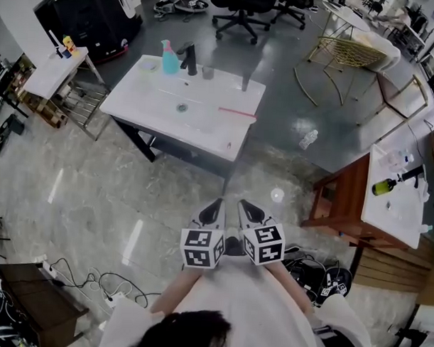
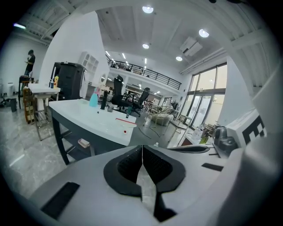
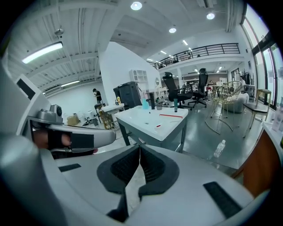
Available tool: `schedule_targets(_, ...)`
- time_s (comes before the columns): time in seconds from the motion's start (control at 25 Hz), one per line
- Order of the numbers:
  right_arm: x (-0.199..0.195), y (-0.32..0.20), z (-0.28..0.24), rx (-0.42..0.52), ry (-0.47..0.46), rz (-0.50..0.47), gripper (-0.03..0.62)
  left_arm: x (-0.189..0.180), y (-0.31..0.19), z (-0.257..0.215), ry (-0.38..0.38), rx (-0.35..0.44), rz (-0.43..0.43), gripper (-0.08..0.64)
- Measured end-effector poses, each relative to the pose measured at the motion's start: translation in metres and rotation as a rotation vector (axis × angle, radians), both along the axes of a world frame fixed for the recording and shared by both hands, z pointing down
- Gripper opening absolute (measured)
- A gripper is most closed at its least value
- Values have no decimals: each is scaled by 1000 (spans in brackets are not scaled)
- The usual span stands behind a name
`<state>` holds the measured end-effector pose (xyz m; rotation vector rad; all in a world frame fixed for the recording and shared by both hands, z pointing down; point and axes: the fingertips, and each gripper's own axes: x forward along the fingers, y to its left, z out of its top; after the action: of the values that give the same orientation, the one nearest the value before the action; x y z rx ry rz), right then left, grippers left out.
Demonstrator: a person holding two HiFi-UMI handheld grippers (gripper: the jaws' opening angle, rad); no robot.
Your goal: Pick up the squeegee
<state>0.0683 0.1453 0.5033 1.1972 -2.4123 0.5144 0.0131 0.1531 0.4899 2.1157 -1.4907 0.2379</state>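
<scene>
Head view: we hold the left gripper [image 1: 214,206] and the right gripper [image 1: 247,206] side by side at lower centre, fingers [image 2: 126,165] pressed together, empty.
The squeegee [image 1: 237,112] lies on the white desk [image 1: 148,96], well apart, straight up-frame, its long axis across; neither hand is clearly nearer.

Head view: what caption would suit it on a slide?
Both shut, the left gripper and right gripper held side by side before a white sink table bearing a red squeegee.

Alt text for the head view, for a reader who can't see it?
From above, a person holds the left tongs and right tongs side by side, both closed and empty, over a marble floor. Ahead stands a white sink table with a red squeegee lying on it.
</scene>
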Motion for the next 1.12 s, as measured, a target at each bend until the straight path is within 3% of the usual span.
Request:
schedule_targets(0.52,25,-56,6,-12,-23,-55,29,30,-56,0,-10,8,-28,28)
schedule_targets(1.12,32,-91,25,-45,-34,-122,28,37,-95,7,-2,-7,-79,28)
